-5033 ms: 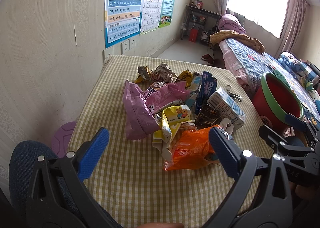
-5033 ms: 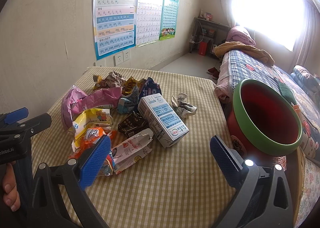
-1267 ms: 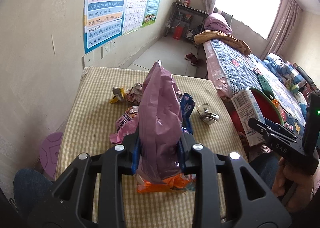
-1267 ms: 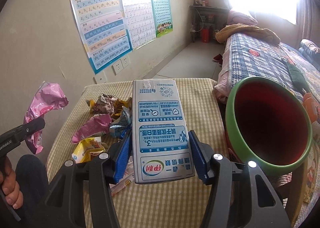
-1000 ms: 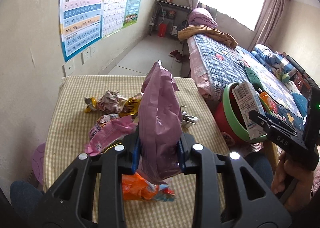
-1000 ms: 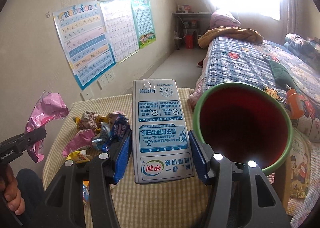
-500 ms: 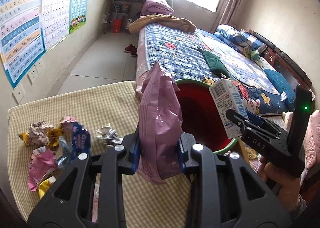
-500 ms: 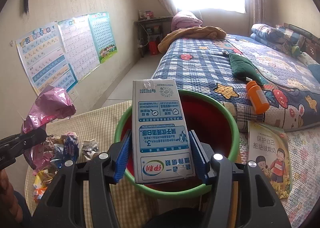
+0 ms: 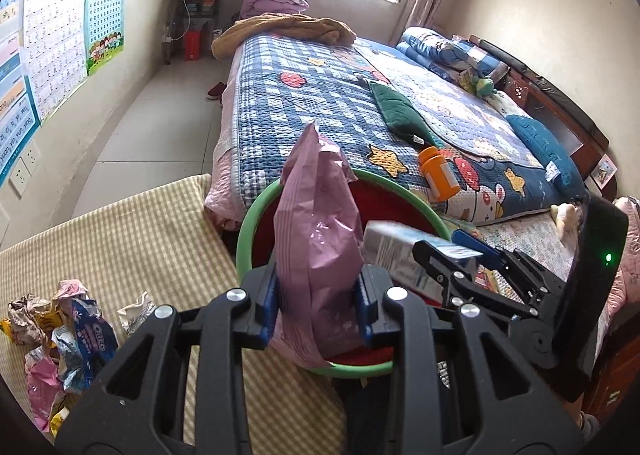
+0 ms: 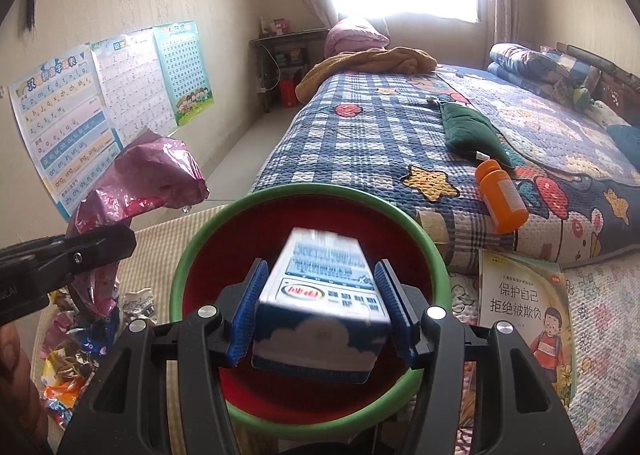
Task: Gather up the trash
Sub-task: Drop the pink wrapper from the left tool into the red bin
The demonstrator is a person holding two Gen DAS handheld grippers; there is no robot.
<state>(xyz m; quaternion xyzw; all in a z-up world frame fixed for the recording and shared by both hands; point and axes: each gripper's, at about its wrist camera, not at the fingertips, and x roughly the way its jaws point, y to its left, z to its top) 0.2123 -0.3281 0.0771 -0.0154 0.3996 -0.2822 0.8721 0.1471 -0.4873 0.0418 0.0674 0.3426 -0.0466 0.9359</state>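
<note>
On the far left, loose wrappers (image 9: pixel 60 331) lie in a heap on my checked tablecloth (image 9: pixel 152 231). My left gripper (image 9: pixel 316 305) is clamped narrow on a pink foil bag (image 9: pixel 316 239), held upright at the near left rim of the red bin (image 10: pixel 304 215). Right of it, my right gripper (image 10: pixel 318 309) pinches a milk carton (image 10: pixel 324 295) tilted over the bin's mouth. Further right, an orange bottle (image 10: pixel 500 195) lies on the bed (image 10: pixel 380 135).

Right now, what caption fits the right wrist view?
Right gripper holds a milk carton over the red bin.
</note>
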